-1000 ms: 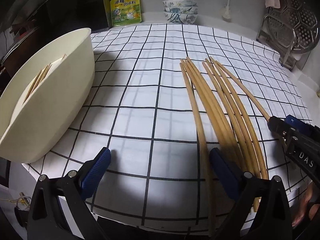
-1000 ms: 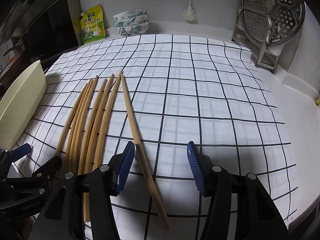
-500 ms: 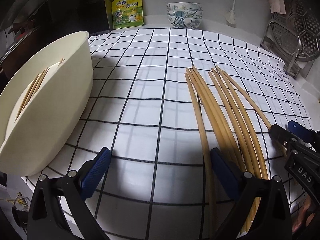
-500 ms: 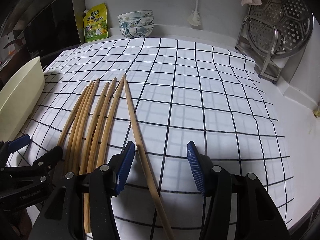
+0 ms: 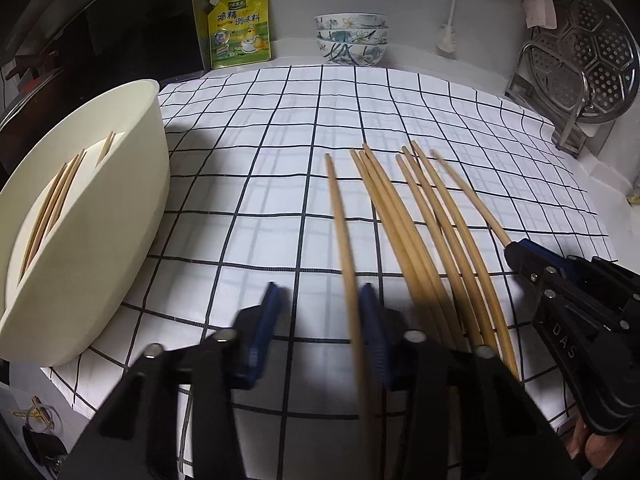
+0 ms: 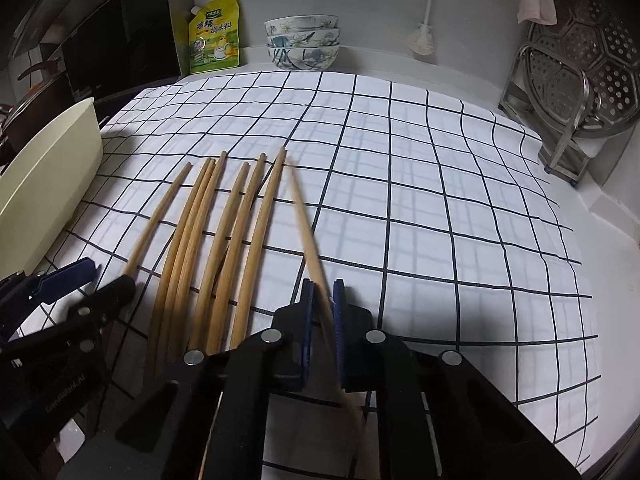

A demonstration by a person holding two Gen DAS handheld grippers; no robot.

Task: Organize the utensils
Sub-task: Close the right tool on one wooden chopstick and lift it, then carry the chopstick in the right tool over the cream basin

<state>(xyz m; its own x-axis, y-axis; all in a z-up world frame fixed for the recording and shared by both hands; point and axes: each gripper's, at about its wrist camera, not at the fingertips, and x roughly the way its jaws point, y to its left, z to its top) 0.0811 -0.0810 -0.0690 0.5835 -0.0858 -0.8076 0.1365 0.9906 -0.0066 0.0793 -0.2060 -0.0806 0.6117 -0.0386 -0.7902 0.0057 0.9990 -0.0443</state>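
- Two grippers work the near edge of the checked cloth [image 6: 420, 184], each lined up on a bamboo chopstick.
- Right gripper [image 6: 323, 300]: its jaws have just been closing and its blue pads are now clamped on the rightmost chopstick [image 6: 306, 224], which runs out ahead between them, blurred, its far tip beside the others.
- Left gripper [image 5: 320, 312]: its jaws have just been closing too. The leftmost chopstick [image 5: 340, 224] lies between them, hard against the right-hand pad, with a gap to the left pad, so they stand narrowly apart around it; blur hides whether the right pad truly presses.
- Six more chopsticks [image 5: 424, 232] lie fanned on the cloth, right of the left jaws and left of the right jaws.
- Only the left view looks into the cream tub [image 5: 100, 216], out to the left of its jaws: a few chopsticks already lie inside [image 5: 52, 204]. From the right view just the tub's outer wall shows.
- Each view catches the other gripper at its edge; the left view also shows the right gripper's tip on its stick.
- Farther ahead, past the cloth: a yellow seasoning pouch [image 6: 214, 36], stacked patterned bowls [image 6: 302, 42], a white brush [image 6: 422, 40] on the wall, and off to the right a steel steamer rack [image 6: 576, 92].
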